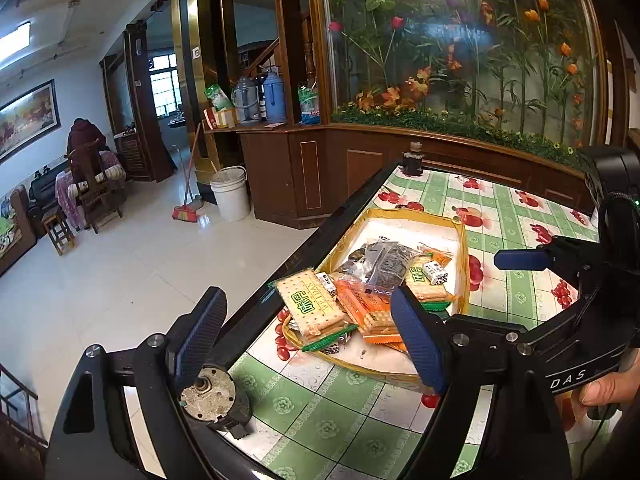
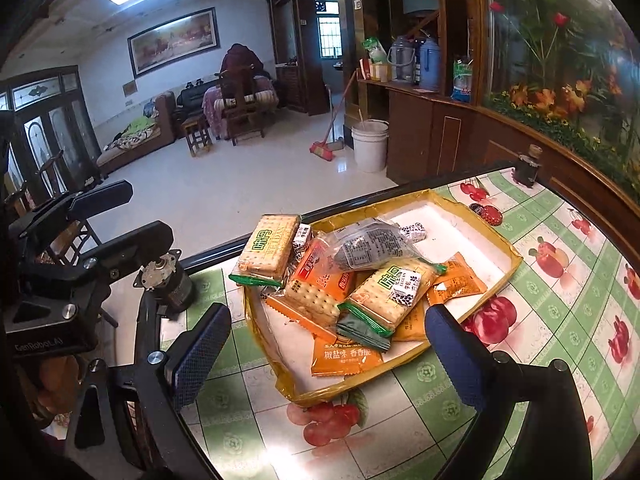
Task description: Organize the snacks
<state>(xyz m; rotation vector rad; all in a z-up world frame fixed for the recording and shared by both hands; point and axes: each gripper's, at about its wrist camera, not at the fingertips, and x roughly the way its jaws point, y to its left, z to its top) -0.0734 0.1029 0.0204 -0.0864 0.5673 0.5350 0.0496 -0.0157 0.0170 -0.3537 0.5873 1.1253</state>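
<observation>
A table (image 2: 560, 320) is filling the lower right of both views, carrying a tray (image 2: 472, 200) at centre frame where snacks (image 2: 352, 280) are lying piled. The left gripper (image 1: 308, 332) and right gripper (image 2: 320, 352) are hovering, jaws apart, gripping nothing.

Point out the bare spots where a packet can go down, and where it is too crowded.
Free: the far end of the tray, its white floor bare beyond the clear packet; the checked tablecloth right of the tray, toward the dark bottle. Crowded: the tray's near end, where cracker packs and orange packets overlap.
</observation>
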